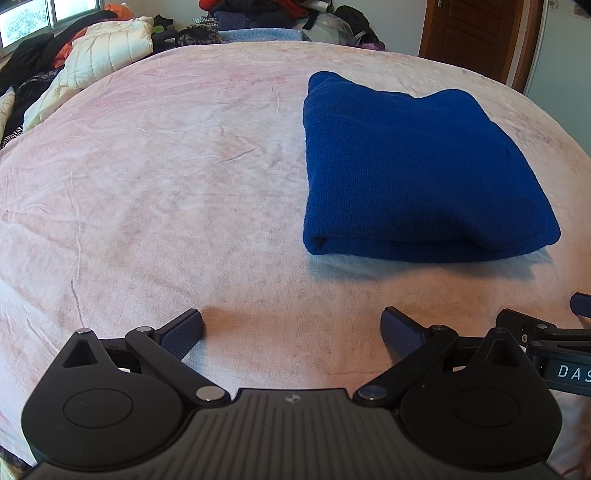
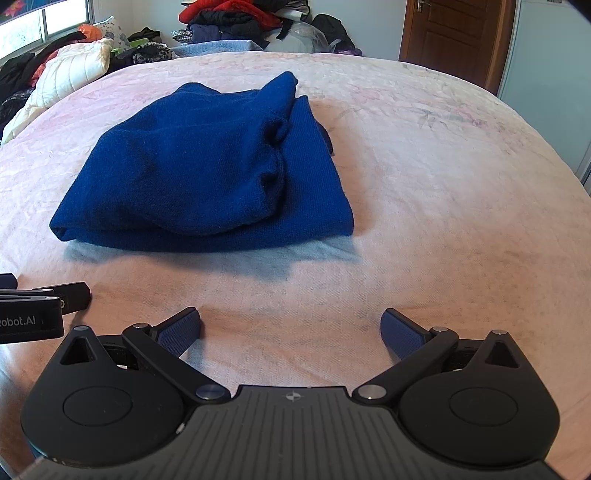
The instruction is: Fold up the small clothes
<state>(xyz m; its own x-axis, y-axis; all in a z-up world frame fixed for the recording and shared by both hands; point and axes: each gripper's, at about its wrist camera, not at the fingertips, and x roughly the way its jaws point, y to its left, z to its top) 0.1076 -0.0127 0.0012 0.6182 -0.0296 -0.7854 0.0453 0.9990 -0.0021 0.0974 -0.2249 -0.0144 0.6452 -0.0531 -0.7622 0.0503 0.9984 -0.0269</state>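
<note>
A dark blue knit garment (image 1: 413,173) lies folded into a thick rectangle on the pale pink bedspread (image 1: 166,184). In the right wrist view the same blue garment (image 2: 207,170) sits ahead and to the left, its top layer bunched and rumpled. My left gripper (image 1: 291,332) is open and empty, low over the bedspread, short of the garment's near edge. My right gripper (image 2: 291,330) is open too, with nothing between its fingers, apart from the cloth. Each gripper shows at the edge of the other's view: the right gripper (image 1: 546,339), the left gripper (image 2: 44,306).
A cream quilted duvet (image 1: 99,62) and a heap of dark and red clothes (image 1: 258,14) lie along the bed's far side. A window (image 1: 37,18) is at far left, a brown wooden door (image 1: 476,40) at far right. The bedspread (image 2: 443,184) stretches bare to the right.
</note>
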